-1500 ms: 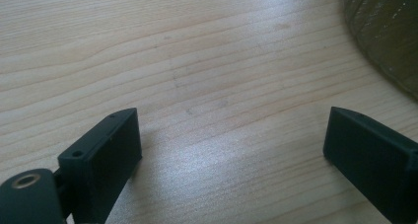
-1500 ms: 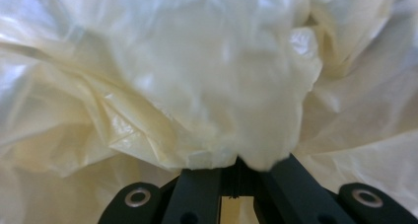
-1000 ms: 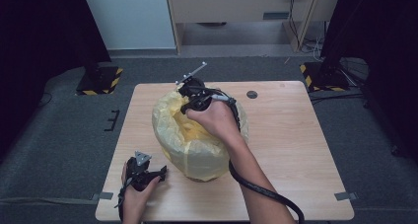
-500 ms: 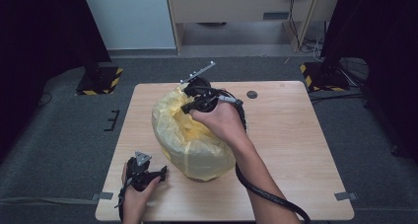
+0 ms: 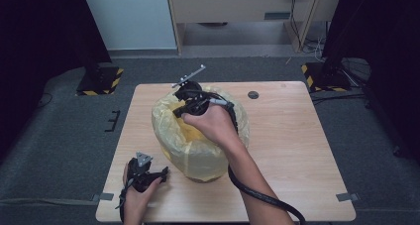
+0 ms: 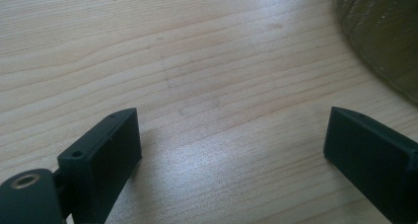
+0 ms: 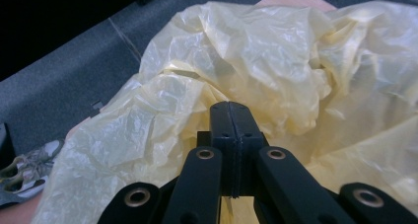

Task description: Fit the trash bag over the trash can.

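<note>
A bin lined with a crinkled yellow bag stands on the middle of the wooden table. My right gripper reaches over the bin's far rim. In the right gripper view its jaws are pressed together, and the yellow bag bunches up to the right gripper at its tips. My left gripper rests on the table at the front left, just left of the bin. In its own view the left gripper is open wide over bare wood, with the bin's side at the upper right.
A small black round disc lies near the table's far edge. Yellow-and-black striped bases stand on the grey floor at both far corners. A cable trails from the right hand. A shoe rests on the floor.
The right gripper has shifted slightly over the bin's far rim, and its top plate has tilted a little. The left gripper has stayed put.
</note>
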The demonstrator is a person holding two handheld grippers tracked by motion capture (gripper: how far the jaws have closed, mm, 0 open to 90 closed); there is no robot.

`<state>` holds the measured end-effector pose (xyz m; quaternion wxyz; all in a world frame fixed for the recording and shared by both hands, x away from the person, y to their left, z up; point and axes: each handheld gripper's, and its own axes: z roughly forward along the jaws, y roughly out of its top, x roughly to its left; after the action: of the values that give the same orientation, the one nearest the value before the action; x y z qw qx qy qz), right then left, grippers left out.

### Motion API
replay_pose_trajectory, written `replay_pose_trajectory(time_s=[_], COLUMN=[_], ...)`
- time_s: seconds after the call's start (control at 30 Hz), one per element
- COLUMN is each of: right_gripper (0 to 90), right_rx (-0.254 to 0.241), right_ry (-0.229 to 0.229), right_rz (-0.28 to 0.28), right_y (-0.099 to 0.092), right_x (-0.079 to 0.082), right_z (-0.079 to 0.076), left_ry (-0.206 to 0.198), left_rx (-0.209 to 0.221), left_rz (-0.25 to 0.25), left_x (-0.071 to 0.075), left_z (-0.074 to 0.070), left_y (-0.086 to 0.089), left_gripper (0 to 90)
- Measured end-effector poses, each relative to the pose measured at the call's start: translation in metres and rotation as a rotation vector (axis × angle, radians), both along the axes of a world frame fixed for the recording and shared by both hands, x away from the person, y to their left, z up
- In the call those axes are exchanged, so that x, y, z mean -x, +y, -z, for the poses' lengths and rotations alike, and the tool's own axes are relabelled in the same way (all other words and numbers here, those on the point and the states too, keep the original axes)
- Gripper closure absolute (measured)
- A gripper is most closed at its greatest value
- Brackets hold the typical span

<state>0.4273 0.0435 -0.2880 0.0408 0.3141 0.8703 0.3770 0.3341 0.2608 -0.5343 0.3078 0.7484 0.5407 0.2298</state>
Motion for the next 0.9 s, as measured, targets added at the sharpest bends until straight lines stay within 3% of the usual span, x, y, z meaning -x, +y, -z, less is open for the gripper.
replay_pose_trajectory(time_s=[0.43, 0.9], right_gripper=[90.0, 89.9], right_rx=[0.041, -0.019], right_ry=[0.046, -0.01], right_rz=[0.008, 0.021], right_y=[0.008, -0.018], right_x=[-0.01, 0.003], right_z=[0.019, -0.009], left_ry=[0.0, -0.001], left_rx=[0.0, 0.001], left_rz=[0.001, 0.001], left_x=[0.0, 0.0], left_z=[0.0, 0.0], left_y=[0.0, 0.0], left_gripper=[6.9, 6.9])
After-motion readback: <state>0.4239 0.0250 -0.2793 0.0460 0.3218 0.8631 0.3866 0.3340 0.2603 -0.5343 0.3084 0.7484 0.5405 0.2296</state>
